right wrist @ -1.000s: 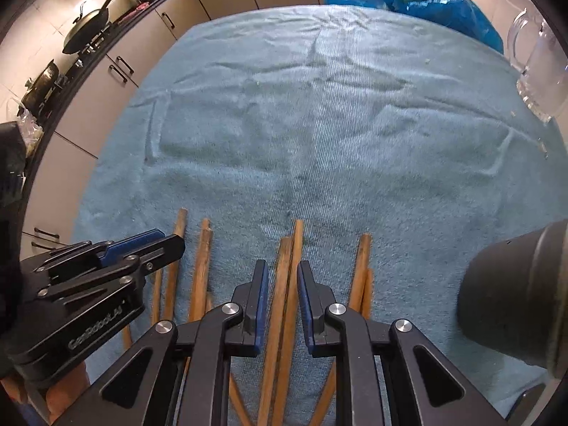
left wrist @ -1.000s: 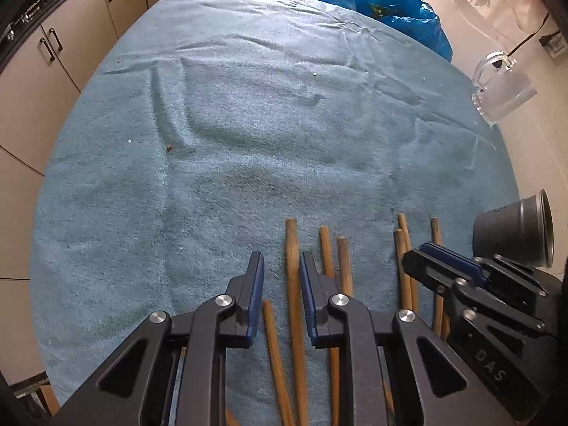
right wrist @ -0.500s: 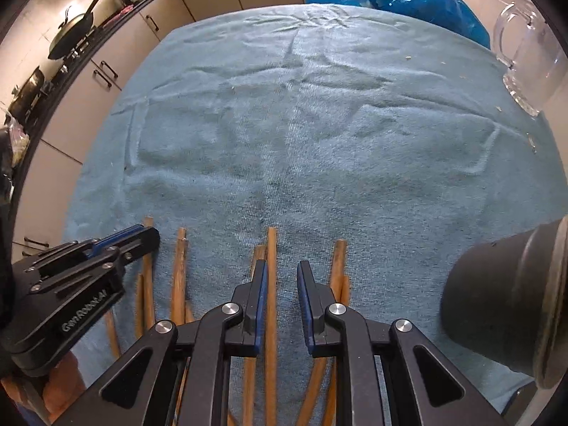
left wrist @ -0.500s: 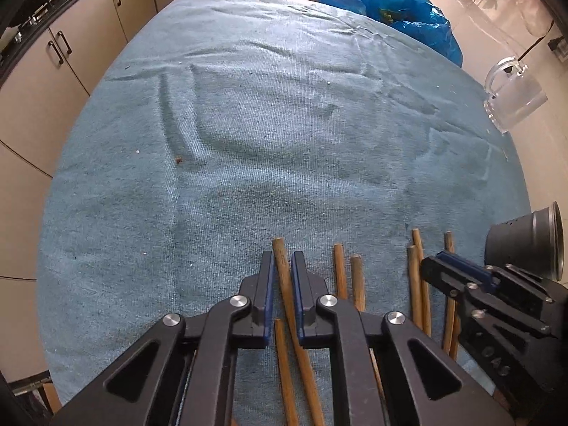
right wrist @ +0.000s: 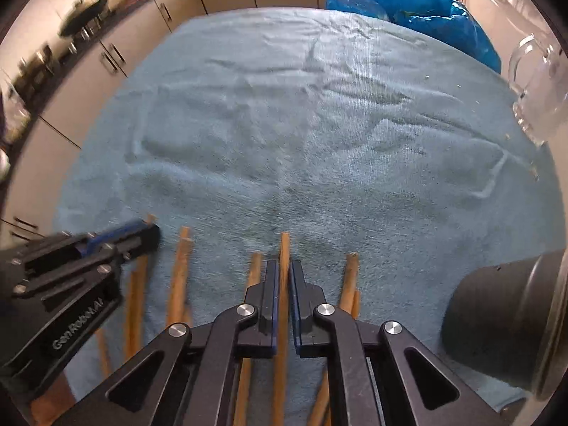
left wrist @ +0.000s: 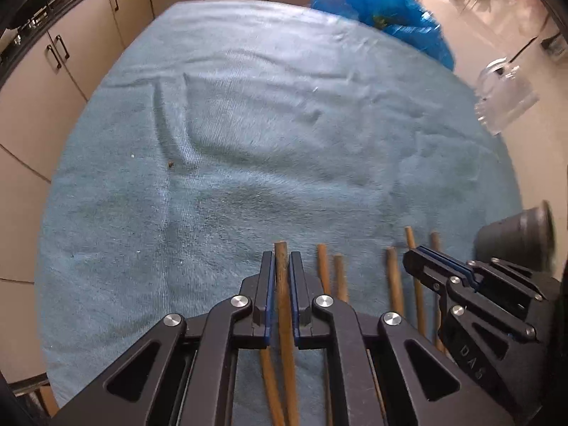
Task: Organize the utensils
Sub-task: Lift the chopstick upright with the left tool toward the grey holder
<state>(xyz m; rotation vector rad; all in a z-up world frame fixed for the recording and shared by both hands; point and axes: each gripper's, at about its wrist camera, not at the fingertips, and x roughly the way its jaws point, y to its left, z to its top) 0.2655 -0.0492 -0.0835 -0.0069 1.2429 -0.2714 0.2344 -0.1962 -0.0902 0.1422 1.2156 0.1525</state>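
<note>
Several wooden sticks [left wrist: 322, 266] lie side by side on a blue towel [left wrist: 266, 142] near its front edge. My left gripper [left wrist: 280, 257] points steeply down, its jaws closing the last bit onto a thick wooden stick [left wrist: 284, 301] whose tip pokes out past the pads. My right gripper [right wrist: 284, 266] is just to its right, jaws closing against a thinner stick [right wrist: 284, 245]. Each gripper shows in the other's view: the right gripper [left wrist: 415, 255] at the right, the left gripper [right wrist: 149, 230] at the left. A dark cup [right wrist: 497, 326] lies on its side at the towel's right.
A clear glass mug [right wrist: 539, 88] stands past the towel's right edge and a blue plastic bag [right wrist: 408, 10] sits at the far end. Beige cabinets [left wrist: 71, 53] run along the left. More loose sticks [right wrist: 181, 277] lie between the two grippers.
The left jaws, open a second ago around a stick, have shut on it. The right jaws have narrowed onto the thin stick between them. Both views have tipped slightly forward.
</note>
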